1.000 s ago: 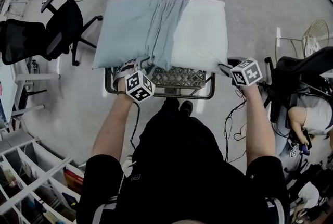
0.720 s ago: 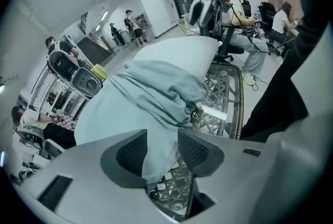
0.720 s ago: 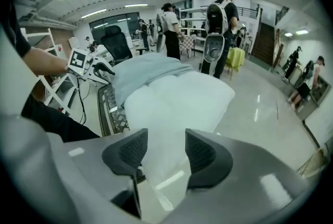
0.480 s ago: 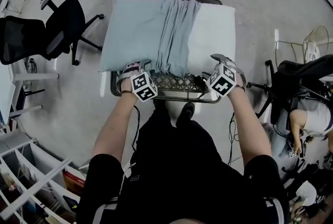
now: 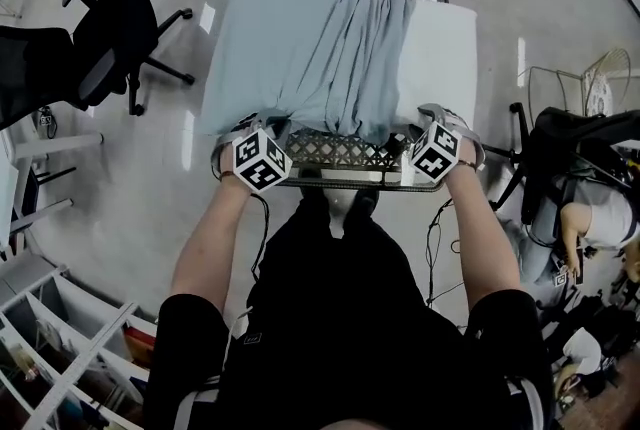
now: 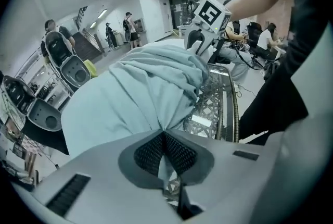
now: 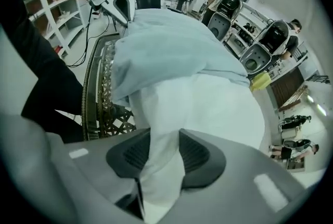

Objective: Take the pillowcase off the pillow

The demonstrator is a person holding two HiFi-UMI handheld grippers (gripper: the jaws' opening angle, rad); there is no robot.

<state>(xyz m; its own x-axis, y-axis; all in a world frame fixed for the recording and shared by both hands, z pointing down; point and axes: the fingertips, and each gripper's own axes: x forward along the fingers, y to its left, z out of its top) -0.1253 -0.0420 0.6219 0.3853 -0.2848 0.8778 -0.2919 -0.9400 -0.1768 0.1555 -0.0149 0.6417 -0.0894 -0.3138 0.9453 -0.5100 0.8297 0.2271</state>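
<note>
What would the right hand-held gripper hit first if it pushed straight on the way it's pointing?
The white pillow: its corner already sits between the jaws of the right hand-held gripper, which have just been closing on it. Pushing on would likely press straight into the pillow's bulk.

Top: black top [image 5: 350,318] with short sleeves [image 5: 195,323].
Tag: tiny white tag [image 5: 252,339] on the black cloth.
Shoe: dark shoe [image 5: 352,203].
Left tool: left hand-held gripper [image 6: 165,137], a smooth grey shell with a long dark slot [image 6: 71,194] cut in it.
Right tool: right hand-held gripper [image 7: 164,151], the same grey shell, with a small pale slot [image 7: 78,153].
Pads: dark pads [image 6: 148,152], covered in tiny bumps like a net.
Cubes: each tool has a white cube [image 5: 261,161] with black square patterns on the sides that show.
Cables: a thin black cable [image 5: 263,228] hangs under each tool.
</note>
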